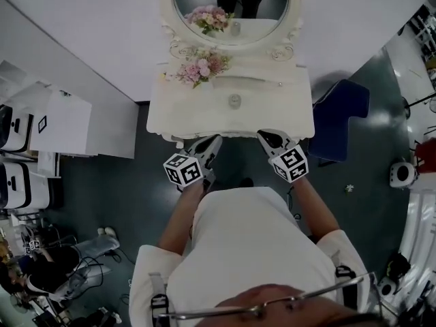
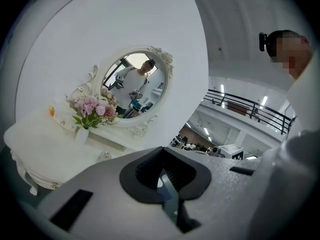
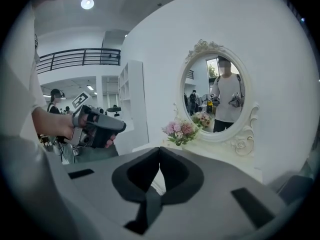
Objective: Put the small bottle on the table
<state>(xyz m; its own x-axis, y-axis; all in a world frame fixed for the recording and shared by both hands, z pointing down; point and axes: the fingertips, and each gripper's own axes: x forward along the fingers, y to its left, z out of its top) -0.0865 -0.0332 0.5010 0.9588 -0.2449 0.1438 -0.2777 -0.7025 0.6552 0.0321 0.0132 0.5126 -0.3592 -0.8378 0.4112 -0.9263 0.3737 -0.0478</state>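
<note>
A small clear bottle [image 1: 234, 101] stands on the white dressing table [image 1: 293, 114], near the middle, in front of the oval mirror [image 1: 235, 5]. In the left gripper view the bottle [image 2: 104, 155] shows just beyond the gripper body. My left gripper [image 1: 213, 142] hangs at the table's front edge, shut and empty. My right gripper [image 1: 265, 135] is beside it, level with the same edge, also shut with nothing in it. In each gripper view the jaws meet with no gap: left gripper [image 2: 161, 150], right gripper [image 3: 160, 150]. Both are short of the bottle.
A vase of pink flowers [image 1: 201, 68] stands at the table's back left. A dark blue seat [image 1: 338, 118] is to the right of the table. White boxes [image 1: 61, 125] and equipment lie on the floor at the left. The wall is behind the mirror.
</note>
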